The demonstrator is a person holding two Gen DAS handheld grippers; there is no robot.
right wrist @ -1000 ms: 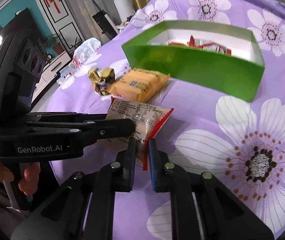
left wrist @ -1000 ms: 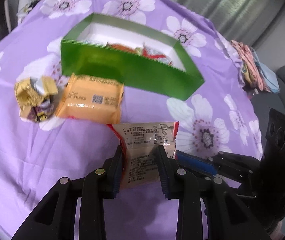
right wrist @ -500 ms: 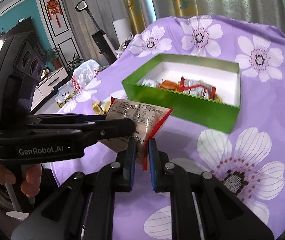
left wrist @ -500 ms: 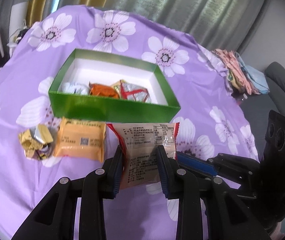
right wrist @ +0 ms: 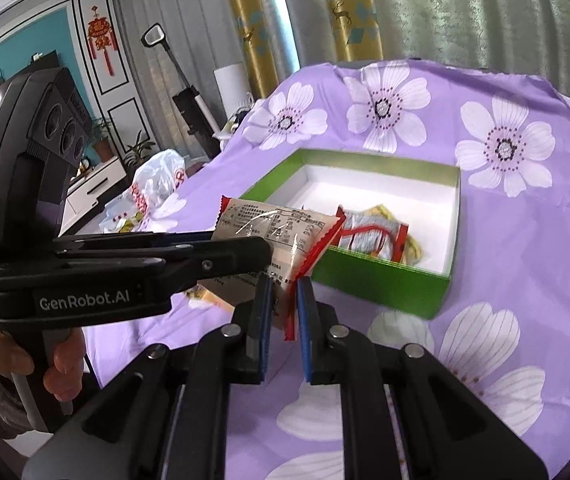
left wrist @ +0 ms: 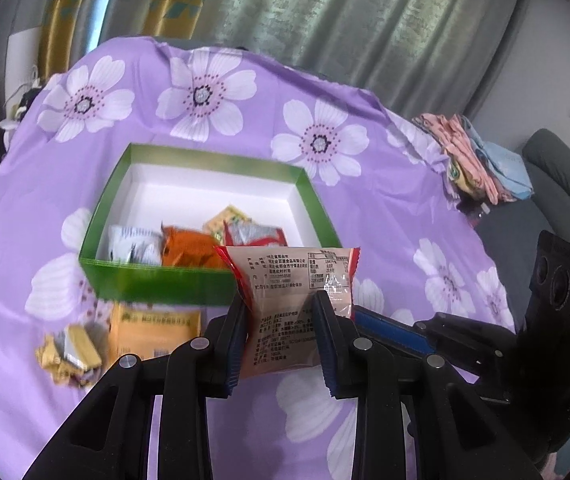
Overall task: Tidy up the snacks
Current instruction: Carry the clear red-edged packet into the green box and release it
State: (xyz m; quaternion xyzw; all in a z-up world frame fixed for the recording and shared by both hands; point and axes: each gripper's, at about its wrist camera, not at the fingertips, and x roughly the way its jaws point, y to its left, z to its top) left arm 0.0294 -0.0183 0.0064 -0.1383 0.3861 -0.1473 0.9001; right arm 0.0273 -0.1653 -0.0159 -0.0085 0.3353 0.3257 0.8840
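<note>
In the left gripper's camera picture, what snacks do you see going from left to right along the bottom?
Crumpled gold wrappers → orange packet → red-edged snack packet pinched in the left hand-held gripper → right hand-held gripper clamped on that packet's edge.

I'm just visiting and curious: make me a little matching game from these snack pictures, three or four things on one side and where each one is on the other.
Things:
1. beige packet with red edges
2. orange packet
3. yellow packet
4. gold wrappers

Places:
A. on the cloth, just in front of the green box
B. inside the green box
C. held up by both hand-held grippers
D. on the cloth, left of the yellow packet

Pairs: 1-C, 2-B, 3-A, 4-D
</note>
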